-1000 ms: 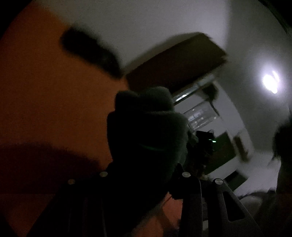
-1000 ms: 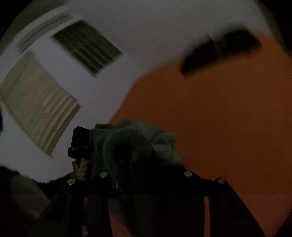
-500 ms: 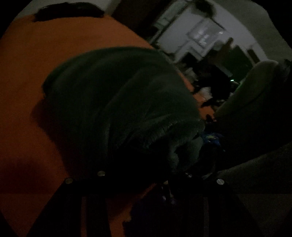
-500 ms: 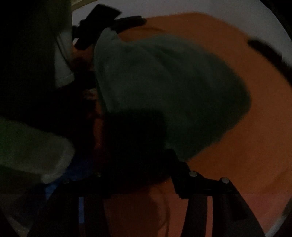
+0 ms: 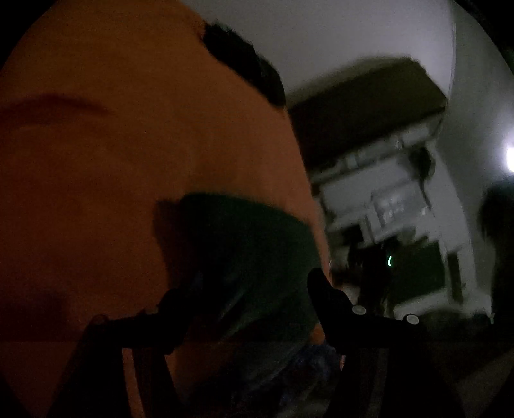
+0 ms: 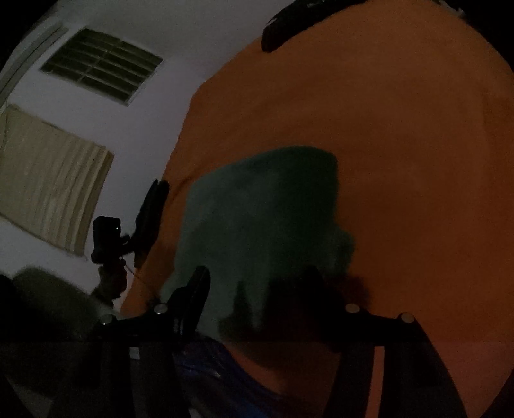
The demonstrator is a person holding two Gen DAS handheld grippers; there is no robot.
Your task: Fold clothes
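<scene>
garment (image 6: pixel 257 218): dark green, thick, fleecy-looking cloth, lying in a squarish folded block on the orange surface (image 6: pixel 401 144), near the near edge of that surface. in the left wrist view the same garment (image 5: pixel 250 250) sits just beyond the fingers, with orange showing to its left.

left hand-held gripper (image 5: pixel 247 299): jaws opening, fingers standing apart either side of the cloth's near edge, not pressing it. right hand-held gripper (image 6: pixel 260 289): jaws opening, fingers apart; cloth lies beyond and between them, unpinched as far as the dim light allows.

handling, judged: soft, limp, light, bulky; not fragile; will sag and unfold if lifted by one point. take hold at two corners of one edge, pinching all layers together.

other: dark strip (image 6: pixel 298 22) at the far edge of the orange surface; louvred vent (image 6: pixel 102 64) on the wall at left.
</scene>
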